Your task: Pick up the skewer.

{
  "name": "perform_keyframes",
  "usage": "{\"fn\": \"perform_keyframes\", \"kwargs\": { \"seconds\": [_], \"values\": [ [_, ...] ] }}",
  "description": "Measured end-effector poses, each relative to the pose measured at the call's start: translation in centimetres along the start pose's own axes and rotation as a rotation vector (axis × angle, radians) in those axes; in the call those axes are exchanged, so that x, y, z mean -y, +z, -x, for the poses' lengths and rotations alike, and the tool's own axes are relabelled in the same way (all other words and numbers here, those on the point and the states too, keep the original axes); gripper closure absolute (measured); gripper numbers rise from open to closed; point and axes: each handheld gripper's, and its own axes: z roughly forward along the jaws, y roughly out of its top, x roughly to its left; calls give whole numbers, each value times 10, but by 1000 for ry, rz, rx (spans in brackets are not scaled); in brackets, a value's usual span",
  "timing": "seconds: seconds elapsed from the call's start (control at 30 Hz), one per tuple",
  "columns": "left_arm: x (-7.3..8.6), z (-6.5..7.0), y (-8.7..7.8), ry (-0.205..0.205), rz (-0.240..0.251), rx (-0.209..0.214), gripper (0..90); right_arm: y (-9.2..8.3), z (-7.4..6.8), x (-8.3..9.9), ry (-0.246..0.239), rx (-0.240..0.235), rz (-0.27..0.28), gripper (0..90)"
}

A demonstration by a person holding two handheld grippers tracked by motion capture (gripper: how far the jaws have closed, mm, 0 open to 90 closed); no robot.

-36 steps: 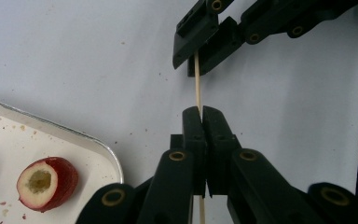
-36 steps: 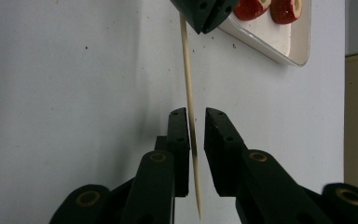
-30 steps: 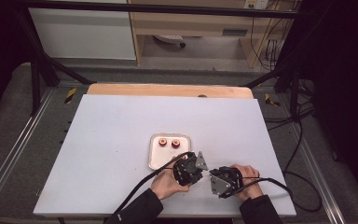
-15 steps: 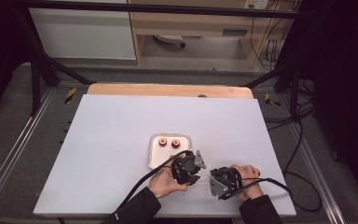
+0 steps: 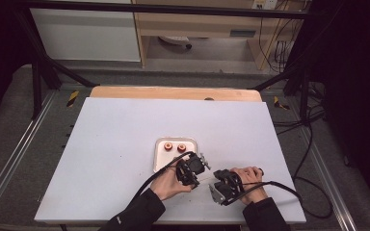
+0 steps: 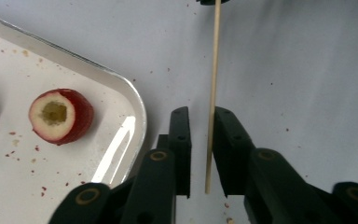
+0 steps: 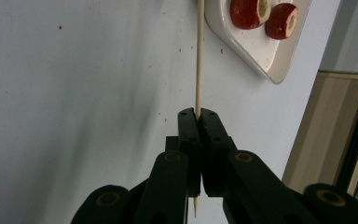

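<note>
Wooden skewer (image 7: 198, 56) clenched in right tongs (image 7: 197, 114); left tongs (image 6: 200, 114), just closing, stand released around it

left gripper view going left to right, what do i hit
fruit piece → tray rim → left gripper, its jaws a little apart with the wooden skewer standing between them

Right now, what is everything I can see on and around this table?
Fruit pieces: two, red skin with pale hollowed centres, on the tray.
Tray: one, silver-rimmed white, middle of the table.
Skewer: one, pale wood, thin, stretched between both tongs beside the tray.
Table: one, white top with a wooden far edge.
Left tongs: black, jaws slightly apart around the skewer's end, just been closing.
Right tongs: black, clamped on the skewer.
Hands: two, dark sleeves, at the near edge.
</note>
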Motion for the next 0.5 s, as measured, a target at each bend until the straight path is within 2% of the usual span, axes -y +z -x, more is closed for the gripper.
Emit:
{"fn": "perform_keyframes", "kwargs": {
  "seconds": [0.17, 0.5],
  "values": [
    [-3, 1, 2, -1, -12, 14, 874, 0, 1, -2, -17, 4, -2, 892],
    [-4, 5, 5, 16, -34, -13, 886, 0, -2, -4, -11, 10, 0, 889]
  ]
}}
